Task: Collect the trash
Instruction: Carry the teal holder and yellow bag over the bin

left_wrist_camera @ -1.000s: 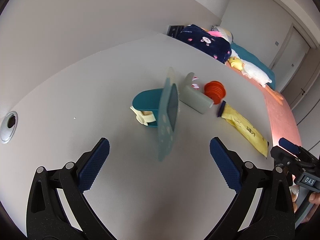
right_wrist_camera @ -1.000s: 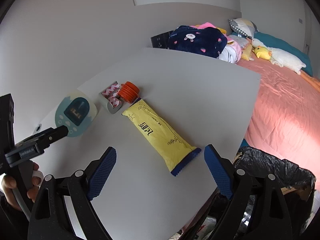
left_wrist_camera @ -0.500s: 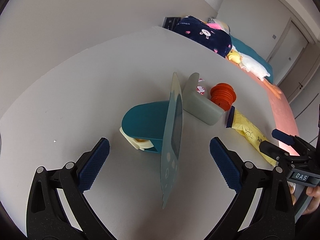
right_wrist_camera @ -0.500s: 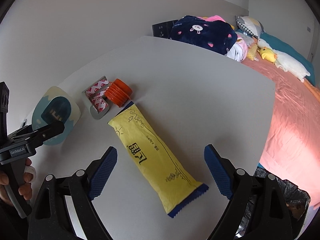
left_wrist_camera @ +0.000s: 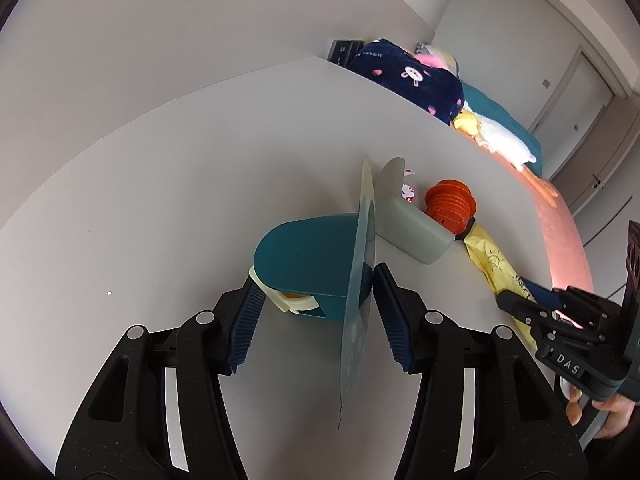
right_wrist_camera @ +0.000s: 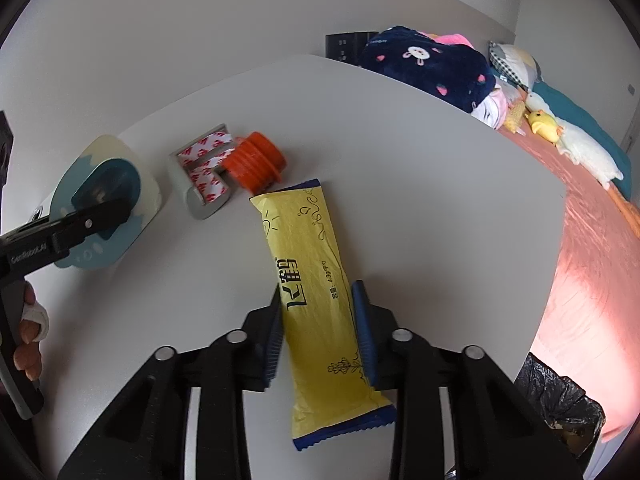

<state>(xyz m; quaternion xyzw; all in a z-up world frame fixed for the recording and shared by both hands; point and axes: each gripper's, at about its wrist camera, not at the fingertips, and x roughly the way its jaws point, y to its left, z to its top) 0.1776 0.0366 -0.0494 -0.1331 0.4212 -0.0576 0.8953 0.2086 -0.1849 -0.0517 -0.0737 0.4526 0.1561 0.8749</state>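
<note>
Left gripper (left_wrist_camera: pixel 316 300): clamps teal holder (left_wrist_camera: pixel 308 256). Right gripper (right_wrist_camera: pixel 316 328): clamps yellow packet (right_wrist_camera: pixel 316 280). Orange cap (right_wrist_camera: pixel 256 164), grey bracket (right_wrist_camera: pixel 204 184): uncollected on worktop (right_wrist_camera: pixel 400 160). Bin bag (right_wrist_camera: pixel 560 404): nothing bagged yet.

Both grippers went from wide open and hovering to closed in on stuff. The left gripper (left_wrist_camera: pixel 316 316) dropped down onto the teal holder (left_wrist_camera: pixel 304 256), and its fingers pulled in until they sat against it, one on the cream-colored end and the other right by the flat backing card (left_wrist_camera: pixel 358 300). Same deal on the other side: the right gripper (right_wrist_camera: pixel 318 332) moved forward over the yellow packet (right_wrist_camera: pixel 316 300), which used to lie out ahead of it, and the fingers narrowed until they pressed both long edges of the packet.
</note>
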